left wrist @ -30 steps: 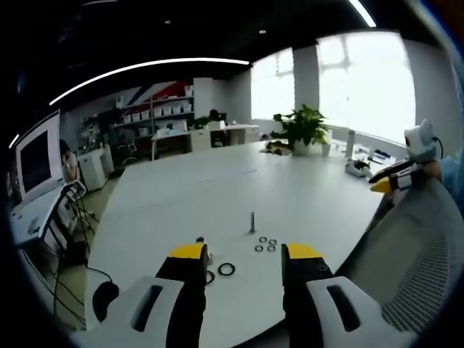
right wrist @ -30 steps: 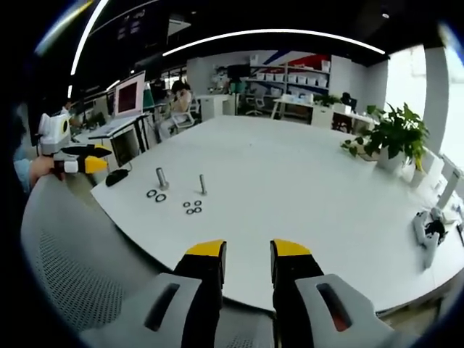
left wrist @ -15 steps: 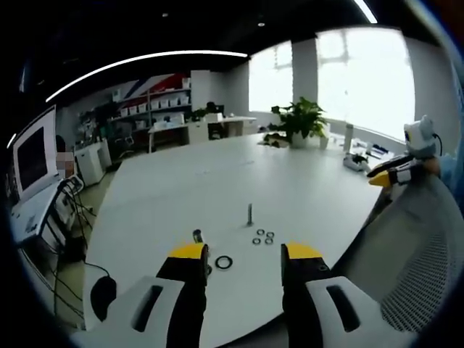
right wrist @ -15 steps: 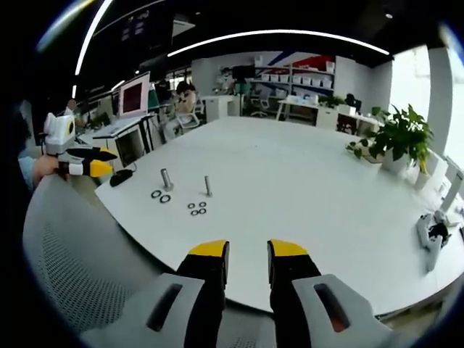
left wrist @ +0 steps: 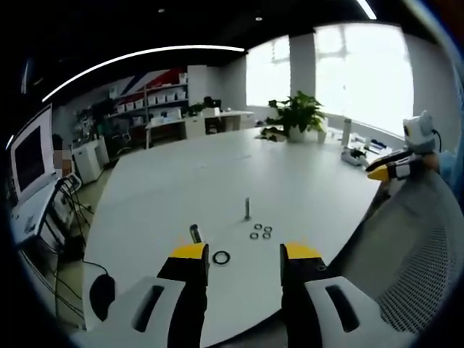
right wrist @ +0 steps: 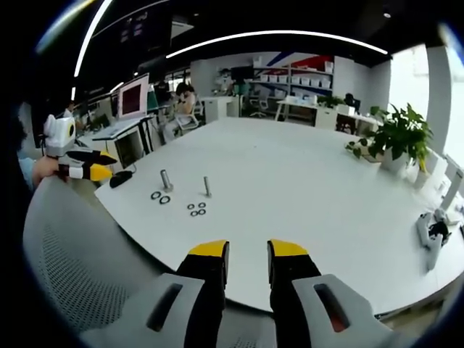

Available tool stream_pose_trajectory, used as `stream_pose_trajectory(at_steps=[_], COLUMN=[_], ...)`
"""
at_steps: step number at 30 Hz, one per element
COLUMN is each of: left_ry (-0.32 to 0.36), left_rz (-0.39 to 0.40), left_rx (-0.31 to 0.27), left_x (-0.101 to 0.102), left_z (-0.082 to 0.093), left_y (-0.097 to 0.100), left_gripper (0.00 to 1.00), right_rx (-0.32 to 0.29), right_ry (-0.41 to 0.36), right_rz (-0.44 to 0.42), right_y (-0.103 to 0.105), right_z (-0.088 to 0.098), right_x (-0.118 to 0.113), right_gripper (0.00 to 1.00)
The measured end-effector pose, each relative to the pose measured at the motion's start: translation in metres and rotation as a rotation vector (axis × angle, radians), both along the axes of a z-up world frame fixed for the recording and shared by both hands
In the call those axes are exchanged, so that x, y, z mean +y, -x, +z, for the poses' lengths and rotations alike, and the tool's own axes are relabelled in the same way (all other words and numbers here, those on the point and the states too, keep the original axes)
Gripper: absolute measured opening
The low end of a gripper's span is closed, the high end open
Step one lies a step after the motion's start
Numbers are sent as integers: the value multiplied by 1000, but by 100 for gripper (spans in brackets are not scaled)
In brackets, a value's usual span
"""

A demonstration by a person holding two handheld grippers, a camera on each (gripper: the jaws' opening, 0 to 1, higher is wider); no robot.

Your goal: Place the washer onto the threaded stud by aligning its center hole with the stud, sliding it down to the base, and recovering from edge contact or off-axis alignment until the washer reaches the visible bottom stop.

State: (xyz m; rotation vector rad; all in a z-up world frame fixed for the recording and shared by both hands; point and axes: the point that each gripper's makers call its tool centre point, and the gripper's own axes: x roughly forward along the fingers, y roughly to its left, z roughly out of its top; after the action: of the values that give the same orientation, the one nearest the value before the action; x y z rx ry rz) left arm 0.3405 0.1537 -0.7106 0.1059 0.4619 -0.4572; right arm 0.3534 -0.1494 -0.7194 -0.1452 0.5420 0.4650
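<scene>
A thin threaded stud [left wrist: 247,209] stands upright on the white table [left wrist: 217,181], with three small washers [left wrist: 259,233] lying just in front of it. A thicker bolt [left wrist: 195,233] stands to its left, beside a large dark washer [left wrist: 221,257]. My left gripper [left wrist: 245,254] is open and holds nothing, low at the table's near edge. In the right gripper view the stud [right wrist: 207,186], small washers [right wrist: 196,209], thick bolt [right wrist: 166,179] and two large washers [right wrist: 160,197] sit well ahead to the left. My right gripper [right wrist: 249,250] is open with a narrower gap and is also empty.
A grey mesh chair back [left wrist: 417,268] [right wrist: 72,268] stands between the two grippers at the table's edge. The right gripper [left wrist: 391,168] shows far right, the left gripper [right wrist: 85,168] far left. A potted plant [right wrist: 395,134] and a small device [right wrist: 431,235] sit on the table.
The left gripper view has shifted a little, so the stud and washers sit slightly higher in it. The right gripper's jaws are slightly closer together. Nothing on the table has moved.
</scene>
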Motion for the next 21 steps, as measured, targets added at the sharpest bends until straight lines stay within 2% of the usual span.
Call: stream_pose_trajectory(at_steps=[21], left_ry=[3], left_rz=[16], left_rx=[3], left_x=[1], left_z=[-1], left_y=[-1], left_gripper=[38], right_rx=[6], right_ry=[3], right_rz=[13], right_y=[1], right_z=[-1], right_x=[1], right_gripper=[23])
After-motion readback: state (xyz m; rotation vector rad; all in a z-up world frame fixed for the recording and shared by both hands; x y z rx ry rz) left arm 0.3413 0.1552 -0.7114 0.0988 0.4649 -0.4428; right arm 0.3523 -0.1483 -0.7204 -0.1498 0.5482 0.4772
